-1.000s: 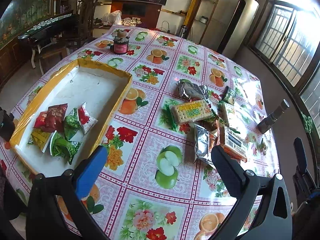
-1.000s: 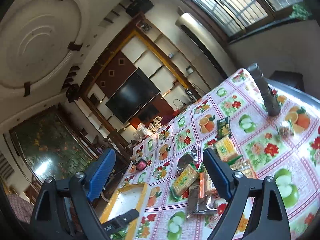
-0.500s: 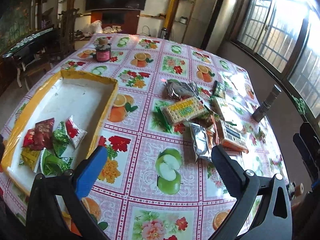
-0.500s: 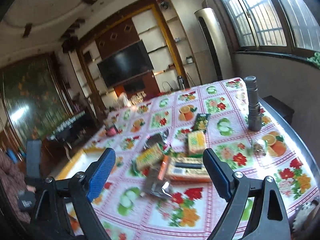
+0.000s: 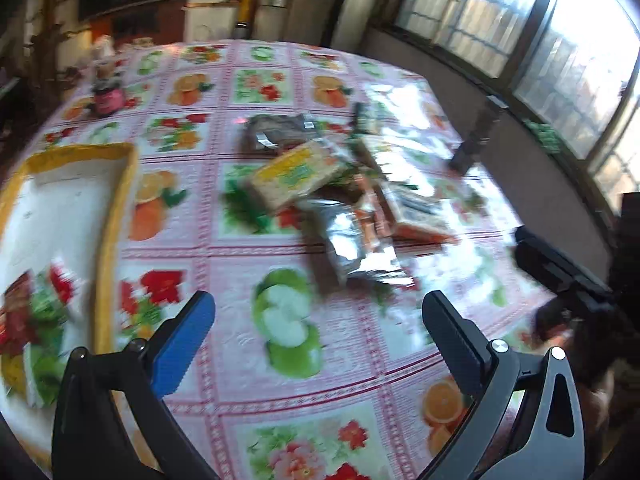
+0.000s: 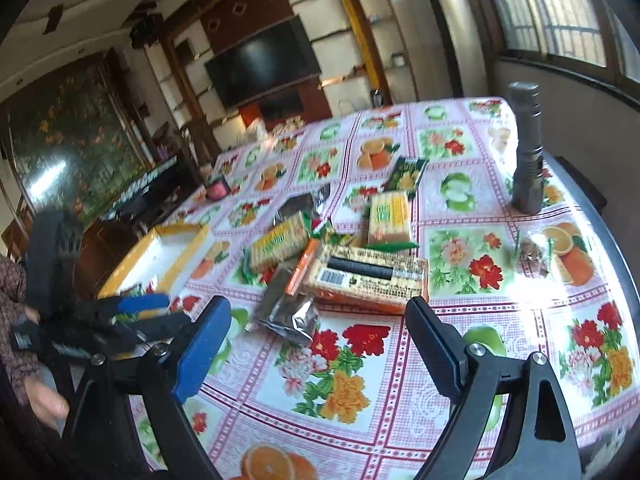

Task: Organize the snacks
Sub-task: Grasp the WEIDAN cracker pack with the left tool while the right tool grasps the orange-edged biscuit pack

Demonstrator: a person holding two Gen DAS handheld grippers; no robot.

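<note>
I have the left tongs [image 5: 318, 320] at the bottom of the left wrist view, spread wide with nothing between them, held above the desk [image 5: 240, 264] and its fruit-and-flower cloth. The right tongs [image 6: 318, 332] sit at the bottom of the right wrist view, equally wide apart and holding nothing. The snacks lie in a loose heap near the middle of the desk: a silver pouch [image 6: 286, 312] nearest the right tongs, a large barcoded cracker pack [image 6: 370, 278] touching it on the right, a yellow cracker pack [image 6: 278, 242] behind, and another yellow pack [image 6: 389, 216] further back with a green packet [image 6: 407, 174] beyond it. The yellow-rimmed tray [image 5: 120, 184] occupies the left of the left wrist view; small red and green packets [image 5: 36, 320] lie inside it at the lower left, blurred. A dark flashlight [image 6: 527, 148] stands upright at the right of the right wrist view, well apart from the heap. A pink jar [image 5: 107, 98] stands in the upper left of the left wrist view.
</note>
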